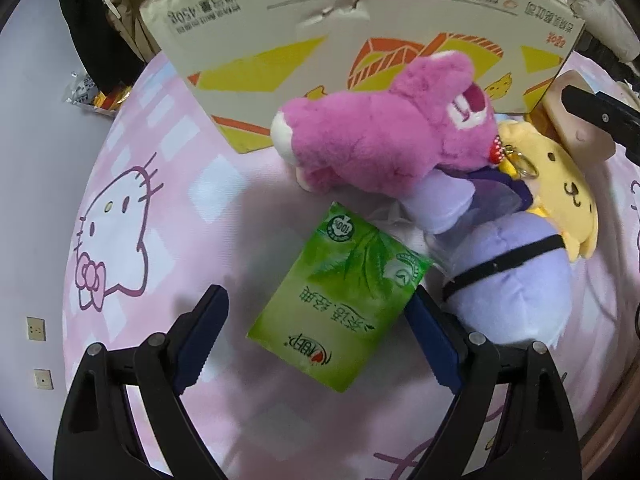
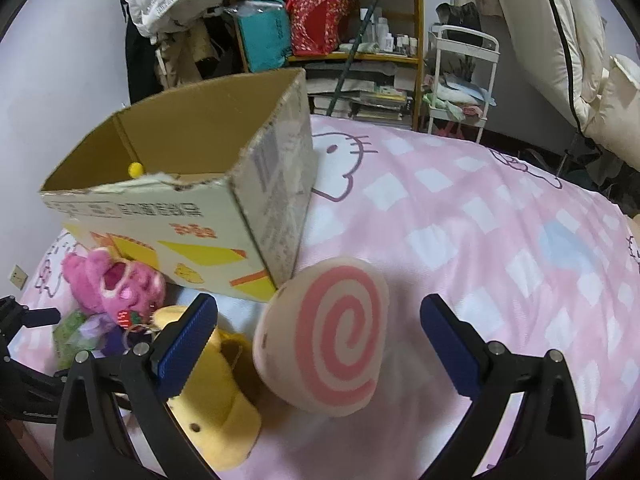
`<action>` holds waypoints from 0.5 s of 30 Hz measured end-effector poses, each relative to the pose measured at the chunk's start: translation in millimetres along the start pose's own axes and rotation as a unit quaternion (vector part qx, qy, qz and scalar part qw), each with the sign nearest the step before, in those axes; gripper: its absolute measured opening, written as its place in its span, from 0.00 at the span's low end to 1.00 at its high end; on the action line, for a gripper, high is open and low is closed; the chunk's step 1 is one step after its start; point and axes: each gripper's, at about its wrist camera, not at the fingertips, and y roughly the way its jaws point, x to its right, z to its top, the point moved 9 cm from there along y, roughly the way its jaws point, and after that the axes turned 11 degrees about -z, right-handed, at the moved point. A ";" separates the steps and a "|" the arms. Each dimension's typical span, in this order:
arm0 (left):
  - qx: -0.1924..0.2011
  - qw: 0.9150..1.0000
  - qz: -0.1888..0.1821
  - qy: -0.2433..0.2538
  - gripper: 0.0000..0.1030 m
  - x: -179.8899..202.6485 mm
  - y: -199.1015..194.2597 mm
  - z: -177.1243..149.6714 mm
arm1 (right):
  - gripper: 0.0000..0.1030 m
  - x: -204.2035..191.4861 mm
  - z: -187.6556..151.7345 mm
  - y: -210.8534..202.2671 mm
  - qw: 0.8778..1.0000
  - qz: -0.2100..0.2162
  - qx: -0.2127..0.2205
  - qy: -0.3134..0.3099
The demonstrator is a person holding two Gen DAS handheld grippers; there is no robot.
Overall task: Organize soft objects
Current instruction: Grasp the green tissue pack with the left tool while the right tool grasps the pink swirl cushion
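soft toys beside the box on the pink bed

there is one cardboard box [image 1: 360,40], open at the top, standing on the pink bed cover [image 1: 160,216]. everything else sits near that box.

count from the left wrist view: one pink plush toy [image 1: 380,140] leaning on the front of the box, one purple plush toy [image 1: 508,276] just below the pink one, one yellow plush toy [image 1: 560,188] touching the purple one, and one green tissue pack [image 1: 340,300] lying flat in front of the box.

the left claw [image 1: 316,332] is wide open. the green tissue pack lies between its two blue fingers [image 1: 200,336], and the claw holds nothing.

the right wrist view shows one thing the left view does not: a round swirl cushion [image 2: 324,340], white and pink, at the right corner of the box and tilted up on its edge. the right claw [image 2: 320,344] is wide open around it, with gaps on both sides. this view also looks inside the box, where a small yellow ball [image 2: 135,169] peeks over the torn rim. behind the box stand one wooden shelf [image 2: 360,56] and one white cart [image 2: 460,80].

only the left view shows the purple toy's whole body and the tissue pack's leaf print. in the right view the pack is just a green scrap near the pink toy.
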 end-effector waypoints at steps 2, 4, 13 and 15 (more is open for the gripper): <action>-0.002 1.000 -0.004 -0.003 0.86 -2.8 3.5 0.7 | 1.00 1.1 -0.9 3.3 1.000 -0.002 -0.005 0.001; -0.003 1.000 -0.007 -0.003 0.86 -4.7 5.8 2.3 | 1.00 2.8 -2.0 6.4 1.000 -0.002 -0.011 0.006; 0.006 1.000 -0.017 -0.010 0.67 -5.2 5.7 1.5 | 0.73 1.3 -17.7 29.2 0.997 0.033 -0.065 0.027; 0.007 1.000 -0.008 -0.019 0.66 -8.4 4.3 0.8 | 0.69 -1.8 -17.6 28.8 0.997 0.035 -0.062 0.021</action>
